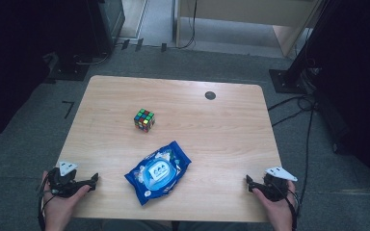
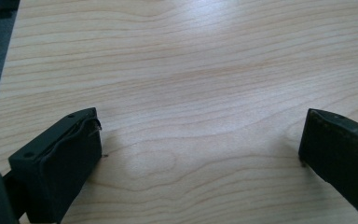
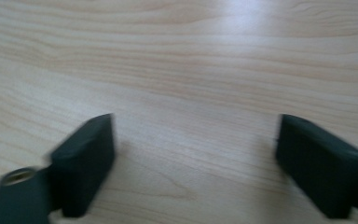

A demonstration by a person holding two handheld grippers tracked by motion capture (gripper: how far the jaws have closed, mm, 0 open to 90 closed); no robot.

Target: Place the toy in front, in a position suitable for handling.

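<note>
A scrambled puzzle cube (image 1: 144, 120) stands on the wooden table (image 1: 212, 130) left of its middle. Nearer the front lies a blue pack of wet wipes (image 1: 158, 172), set at a slant. My left gripper (image 1: 94, 179) rests at the front left corner, held in a hand, and points right toward the pack. In the left gripper view the left gripper (image 2: 200, 140) is open, bare wood between its jaws. My right gripper (image 1: 248, 180) sits at the front right corner and points left. The right gripper (image 3: 196, 158) is open in its own view, over bare wood.
A small dark round disc (image 1: 210, 95) is set in the table near its far edge. Cables (image 1: 298, 103) and dark stands (image 1: 289, 77) sit on the grey floor to the right. Bare wood separates each gripper from the pack.
</note>
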